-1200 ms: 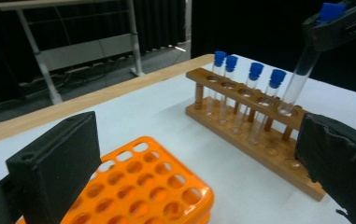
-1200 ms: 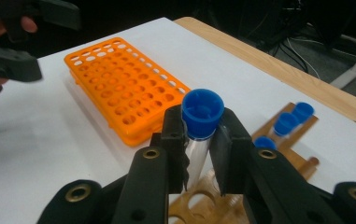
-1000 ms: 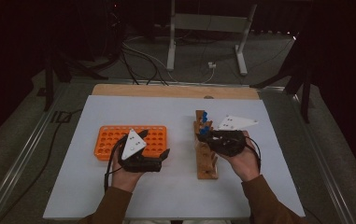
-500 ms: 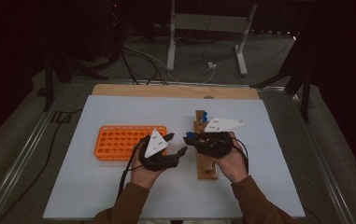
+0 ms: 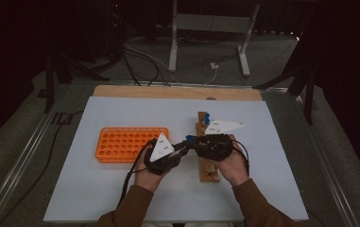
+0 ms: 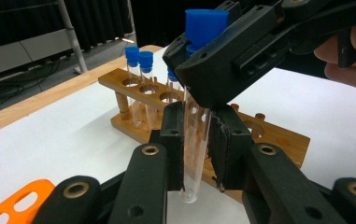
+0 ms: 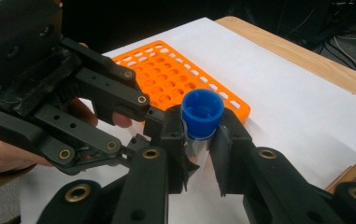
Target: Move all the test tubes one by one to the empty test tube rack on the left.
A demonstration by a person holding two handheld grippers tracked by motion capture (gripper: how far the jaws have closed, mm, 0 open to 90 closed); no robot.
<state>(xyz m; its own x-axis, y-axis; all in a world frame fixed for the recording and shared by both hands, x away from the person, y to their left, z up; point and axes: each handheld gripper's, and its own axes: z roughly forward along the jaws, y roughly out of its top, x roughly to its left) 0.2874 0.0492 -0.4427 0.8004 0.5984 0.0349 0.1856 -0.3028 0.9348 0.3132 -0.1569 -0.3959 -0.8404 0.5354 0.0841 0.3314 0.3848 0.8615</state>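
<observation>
A clear test tube with a blue cap [image 6: 207, 25] hangs between both grippers, just left of the wooden rack [image 5: 208, 165]. My right gripper [image 7: 199, 140] is shut on it right under the cap [image 7: 202, 113]. My left gripper [image 6: 196, 158] has just been closing and now presses on the glass lower down, its pads [image 6: 173, 140] on either side of the tube. In the high view the left gripper [image 5: 182, 147] and right gripper [image 5: 192, 142] meet nose to nose. The tube's round bottom [image 6: 189, 196] hangs free above the white mat.
An orange tube rack [image 5: 130, 143] with several empty holes lies left of the hands. The wooden rack [image 6: 133, 123] holds more blue-capped tubes [image 6: 138, 60] at its far end. The white mat [image 5: 97, 189] ends at a wooden table edge [image 5: 177, 92].
My left hand has moved right from the orange rack to meet the right gripper. The right hand has shifted slightly left with the tube. Both now hold the same tube.
</observation>
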